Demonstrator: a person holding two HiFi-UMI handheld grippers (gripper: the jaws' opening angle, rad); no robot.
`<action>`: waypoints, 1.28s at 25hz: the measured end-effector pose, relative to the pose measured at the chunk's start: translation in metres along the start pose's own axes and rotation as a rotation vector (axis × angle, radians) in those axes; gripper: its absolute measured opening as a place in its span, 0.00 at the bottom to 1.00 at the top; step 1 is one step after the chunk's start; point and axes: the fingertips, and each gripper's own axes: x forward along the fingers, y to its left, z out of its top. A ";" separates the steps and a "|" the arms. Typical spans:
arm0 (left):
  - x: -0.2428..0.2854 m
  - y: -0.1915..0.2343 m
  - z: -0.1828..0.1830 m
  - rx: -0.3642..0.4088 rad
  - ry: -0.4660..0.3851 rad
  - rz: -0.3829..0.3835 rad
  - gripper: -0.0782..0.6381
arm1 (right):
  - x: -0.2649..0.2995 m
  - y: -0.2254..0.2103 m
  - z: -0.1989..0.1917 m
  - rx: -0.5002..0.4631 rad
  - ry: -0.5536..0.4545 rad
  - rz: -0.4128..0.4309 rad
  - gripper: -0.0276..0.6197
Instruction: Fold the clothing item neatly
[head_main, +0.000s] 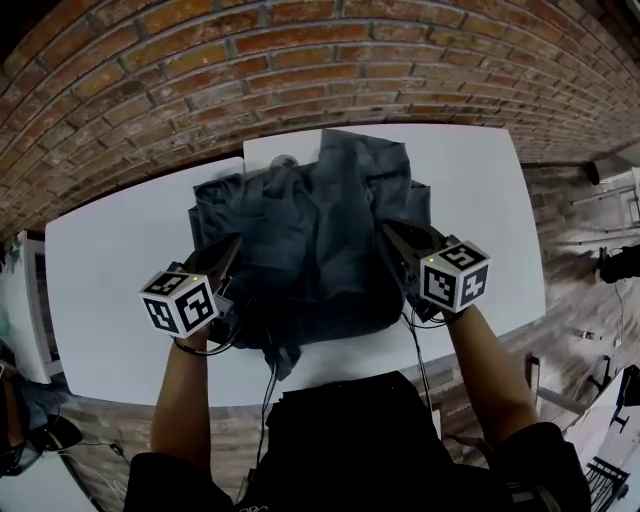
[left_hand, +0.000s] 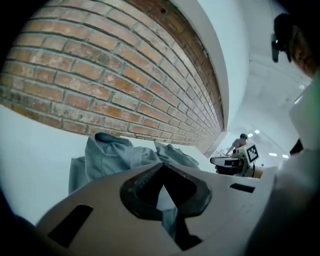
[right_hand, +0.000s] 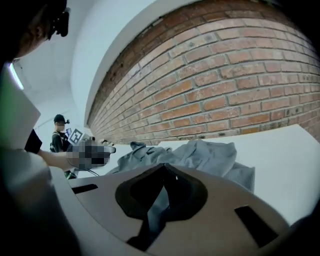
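Garment (head_main: 310, 230) sits bunched on the surface (head_main: 110, 250), near the wall (head_main: 200, 70). Left tongs (head_main: 230, 252) and right tongs (head_main: 397, 238) are each clamped on cloth at its side away from the wall, a matched two-point hold, likely to lift and spread it flat.

No legible txt, brand, no. or sign anywhere. Only b/w square code patterns, w/o letters or digits, on left cube (head_main: 180, 302) of left gripper (head_main: 231, 247) and right cube (head_main: 456, 276) of right gripper (head_main: 391, 231). Same sort of pattern on small bkgd tag (left_hand: 251, 152), too small to make out.
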 end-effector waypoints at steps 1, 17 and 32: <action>-0.010 -0.005 -0.009 -0.029 -0.026 -0.003 0.11 | -0.012 0.005 -0.007 0.024 -0.026 -0.005 0.05; -0.121 -0.088 -0.059 -0.031 -0.242 0.215 0.10 | -0.107 0.028 -0.018 0.068 -0.326 0.010 0.04; -0.230 -0.131 -0.138 0.034 -0.284 0.145 0.11 | -0.187 0.149 -0.071 0.011 -0.368 -0.002 0.04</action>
